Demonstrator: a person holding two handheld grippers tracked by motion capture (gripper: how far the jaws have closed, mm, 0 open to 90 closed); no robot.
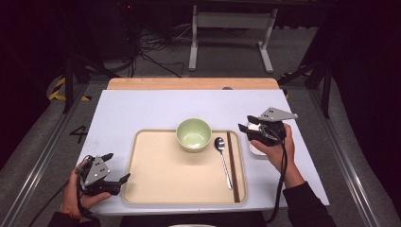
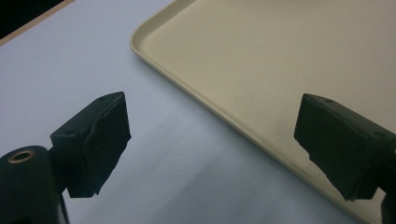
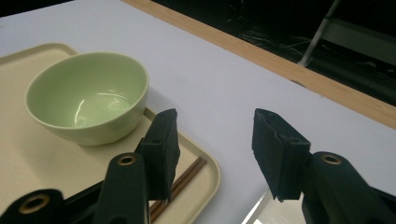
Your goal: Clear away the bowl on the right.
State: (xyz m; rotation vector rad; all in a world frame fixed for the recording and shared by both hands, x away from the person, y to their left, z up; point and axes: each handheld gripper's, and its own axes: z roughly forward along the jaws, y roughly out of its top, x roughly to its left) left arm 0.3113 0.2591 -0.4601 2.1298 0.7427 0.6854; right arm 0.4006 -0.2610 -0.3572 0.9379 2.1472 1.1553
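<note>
Resting on the white table (image 1: 142, 109), a beige tray (image 1: 161, 179) carries a green bowl (image 1: 194, 134) at its far edge, with a metal spoon (image 1: 223, 158) and a pair of dark chopsticks (image 1: 232, 165) lying lengthwise along its right side. High view: the left claw (image 1: 117, 168) is held over the table just beside the tray's near left corner, jaws spread with nothing between them. The right claw (image 1: 247, 124) hovers just past the tray's right rim, above a small white dish (image 1: 255, 147) partly hidden under the hand, jaws likewise spread and empty. Left gripper view: the left claw (image 2: 212, 140) straddles the tray (image 2: 280, 56) rim, 1 jaw over the table (image 2: 70, 60), the other over bare tray surface. Right gripper view: the right claw (image 3: 215, 151) looks toward the bowl (image 3: 88, 95), which stands empty with a glossy interior; the chopsticks (image 3: 184, 179) tips lie just inside the tray (image 3: 208, 179) corner; a pale glossy edge at the bottom, between the jaws, cannot be identified with certainty.
</note>
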